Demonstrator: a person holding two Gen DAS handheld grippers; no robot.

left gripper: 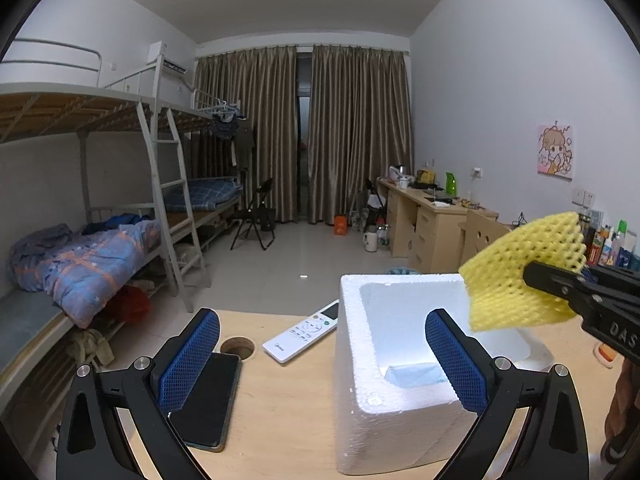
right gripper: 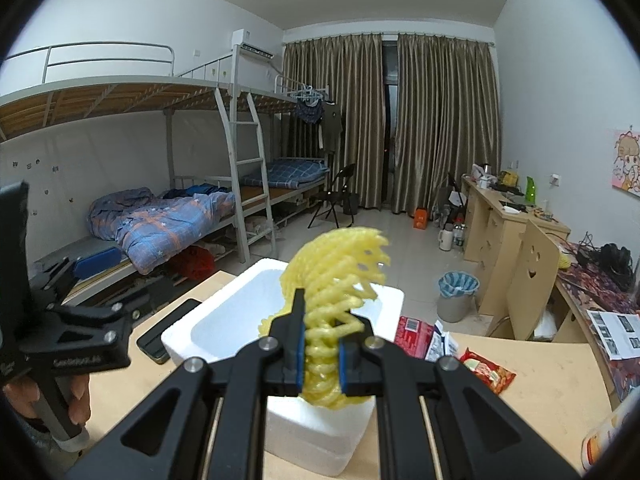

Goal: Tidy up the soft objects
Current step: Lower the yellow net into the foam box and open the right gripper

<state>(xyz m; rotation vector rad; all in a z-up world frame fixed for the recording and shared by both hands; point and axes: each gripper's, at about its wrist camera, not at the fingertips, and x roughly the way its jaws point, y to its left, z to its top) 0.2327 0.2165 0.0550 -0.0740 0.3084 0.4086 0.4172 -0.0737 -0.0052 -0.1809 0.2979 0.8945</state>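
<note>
A white foam box (left gripper: 360, 408) stands on the wooden desk, also seen in the right wrist view (right gripper: 224, 320). A light blue soft item (left gripper: 412, 374) lies inside it. My right gripper (right gripper: 320, 354) is shut on a yellow foam net (right gripper: 340, 280) and holds it over the box's near rim; the net also shows in the left wrist view (left gripper: 520, 272), above the box's right side. My left gripper (left gripper: 320, 364) is open and empty, its right finger over the box and its left finger over a black phone (left gripper: 208, 404).
A white remote control (left gripper: 304, 330) lies left of the box, near a round cable hole (left gripper: 238, 347). Snack packets (right gripper: 486, 374) and a red packet (right gripper: 414, 330) lie on the desk right of the box. Bunk beds stand left, desks right.
</note>
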